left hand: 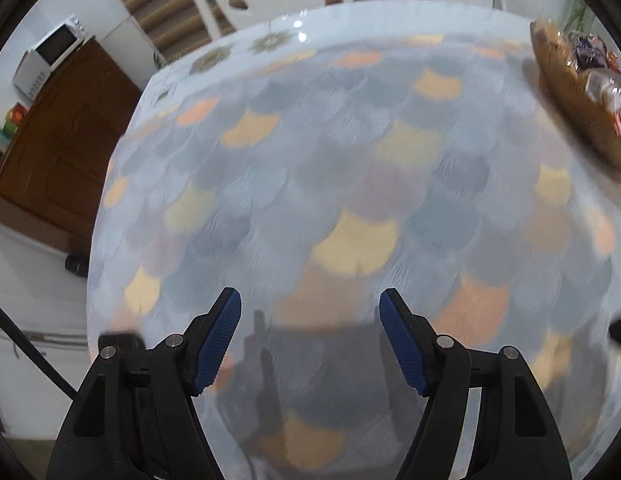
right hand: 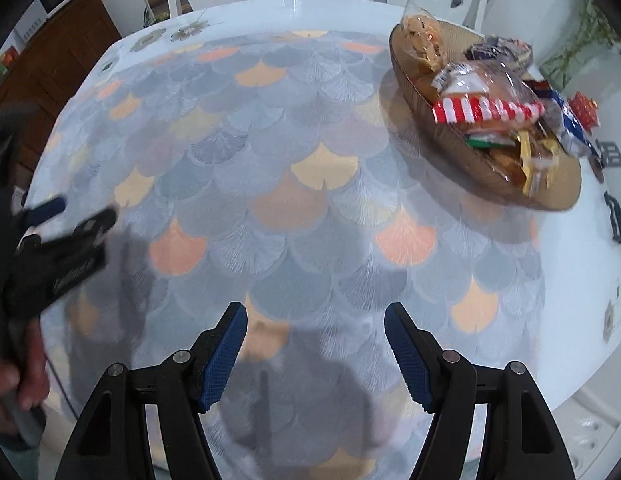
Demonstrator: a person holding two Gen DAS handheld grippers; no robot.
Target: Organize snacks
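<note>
Both grippers, left (left hand: 310, 344) and right (right hand: 315, 354), hang part-open and empty over the table (right hand: 270, 184). Snacks (right hand: 486, 108) sit piled in the tray (right hand: 558, 196), far right. Looks like wrap-up; next, check for strays.

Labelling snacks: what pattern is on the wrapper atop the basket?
Red and white stripes, clearest in the right wrist view.

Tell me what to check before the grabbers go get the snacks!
1. Left gripper empty, jaws apart: ok.
2. Right gripper empty, jaws apart: ok.
3. Snacks together in the brown tray: ok, piled high; the red-and-white striped packet lies on top.
4. Snacks all inside: not ok, a blue packet hangs over the tray's far rim.
5. Tablecloth bare between grippers and tray: ok.
6. Left view sharp enough to aim: not ok, blurred.
</note>
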